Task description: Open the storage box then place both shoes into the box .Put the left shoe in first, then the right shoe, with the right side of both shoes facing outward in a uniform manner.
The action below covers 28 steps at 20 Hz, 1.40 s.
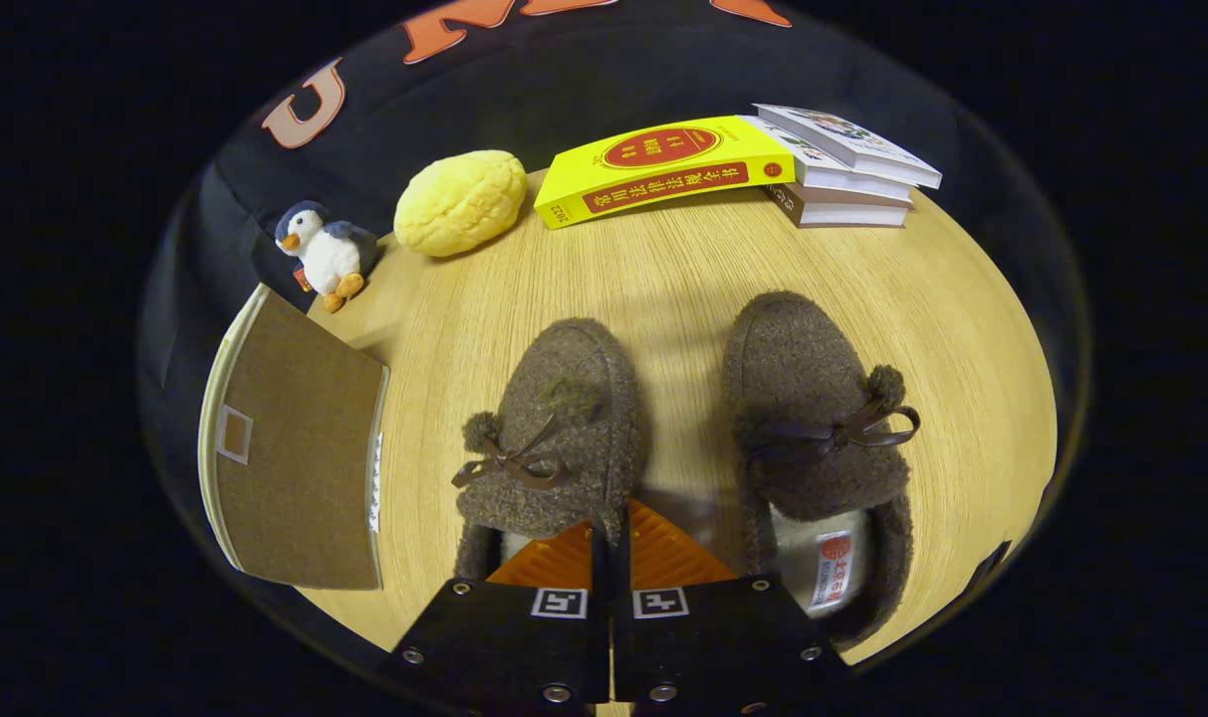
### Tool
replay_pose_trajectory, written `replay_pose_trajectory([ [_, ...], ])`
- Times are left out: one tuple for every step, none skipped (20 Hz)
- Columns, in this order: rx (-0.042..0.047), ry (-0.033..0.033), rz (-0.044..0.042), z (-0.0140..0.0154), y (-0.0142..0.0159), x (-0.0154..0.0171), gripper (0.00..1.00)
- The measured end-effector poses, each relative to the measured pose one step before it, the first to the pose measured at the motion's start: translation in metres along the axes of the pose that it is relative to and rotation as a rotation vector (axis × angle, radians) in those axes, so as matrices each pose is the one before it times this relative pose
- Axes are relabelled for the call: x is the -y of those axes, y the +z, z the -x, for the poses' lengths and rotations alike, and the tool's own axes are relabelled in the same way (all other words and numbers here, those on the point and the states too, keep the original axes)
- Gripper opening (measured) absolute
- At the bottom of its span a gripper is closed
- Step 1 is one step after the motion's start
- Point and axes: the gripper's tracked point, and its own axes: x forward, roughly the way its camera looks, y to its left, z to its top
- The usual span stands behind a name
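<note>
Two brown fuzzy slippers with bows lie side by side on the wooden table (683, 259), toes pointing away from me. My gripper (611, 533) is shut on the left shoe (564, 418), with the inner side wall of its heel opening pinched between the fingers. The right shoe (813, 418) lies just right of the fingers, apart from them, its white lining and label showing. The storage box (295, 448), brown fabric with a cream rim and a small label window, sits left of the left shoe at the table's edge. I cannot see its inside.
Beyond the shoes, along the far edge, stand a plush penguin (325, 249), a yellow bun-shaped toy (459, 202), a yellow book (663, 164) and a stack of books (847, 169). Bare wood lies between the shoes and these.
</note>
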Motion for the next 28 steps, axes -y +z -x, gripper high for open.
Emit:
replay_pose_trajectory([
  [0.00636, 0.00497, 0.00605, 0.00695, 0.00126, -0.00575, 0.02],
  [0.01017, 0.01361, 0.00283, 0.00764, 0.00363, -0.00949, 0.02],
  [0.01387, 0.02353, -0.00130, 0.00843, 0.00459, -0.01319, 0.02],
  [0.01507, 0.02368, -0.00708, 0.00890, 0.00593, -0.01362, 0.02],
  [0.01544, 0.02363, -0.00433, 0.01029, 0.00644, -0.01422, 0.02],
  [0.01497, 0.01507, 0.00320, 0.00977, 0.00706, -0.01349, 0.02],
  [0.01516, 0.01264, 0.00791, 0.01077, 0.00768, -0.01419, 0.02],
  [0.01707, 0.00960, 0.00740, 0.00999, 0.00796, -0.01326, 0.02],
  [0.02071, 0.01803, 0.00649, 0.00709, 0.00904, -0.01649, 0.02],
  [0.01344, 0.01725, -0.00084, 0.00526, 0.00752, -0.01424, 0.02],
  [-0.00147, 0.01733, -0.00512, 0.00532, 0.00252, -0.01409, 0.02],
  [-0.00432, 0.00918, -0.00518, 0.00409, 0.00234, -0.01327, 0.02],
  [0.00167, 0.01231, 0.00550, 0.00282, 0.00306, -0.01583, 0.02],
  [-0.00024, 0.00584, 0.01025, 0.00093, 0.00112, -0.01432, 0.02],
  [-0.00263, 0.00784, 0.00945, 0.00035, -0.00007, -0.01487, 0.02],
  [-0.00653, 0.00844, 0.00248, -0.00094, -0.00093, -0.01468, 0.02],
  [-0.00792, 0.00959, -0.00336, -0.00233, -0.00236, -0.01404, 0.02],
  [-0.00545, 0.00678, -0.00186, -0.00386, -0.00020, -0.01254, 0.02],
  [-0.00667, 0.00247, 0.00194, -0.00529, -0.00158, -0.01145, 0.02],
  [-0.00719, -0.00197, 0.00042, -0.00530, -0.00220, -0.01052, 0.02],
  [-0.01075, -0.00221, -0.00011, -0.00583, -0.00322, -0.00956, 0.02],
  [-0.00941, -0.00055, -0.00424, -0.00612, -0.00207, -0.00959, 0.02],
  [-0.00897, 0.00328, -0.00612, -0.00731, -0.00247, -0.00974, 0.02],
  [-0.00834, 0.00303, -0.00842, -0.00773, -0.00192, -0.00846, 0.02],
  [-0.00878, -0.00004, -0.01003, -0.01035, -0.00114, -0.00715, 0.02],
  [-0.02064, -0.00855, -0.00727, -0.00990, -0.00357, -0.00458, 0.02],
  [-0.01989, -0.01253, -0.00543, -0.00857, -0.00348, -0.00342, 0.03],
  [-0.01073, -0.01241, 0.00125, -0.00770, -0.00220, -0.00343, 0.02],
])
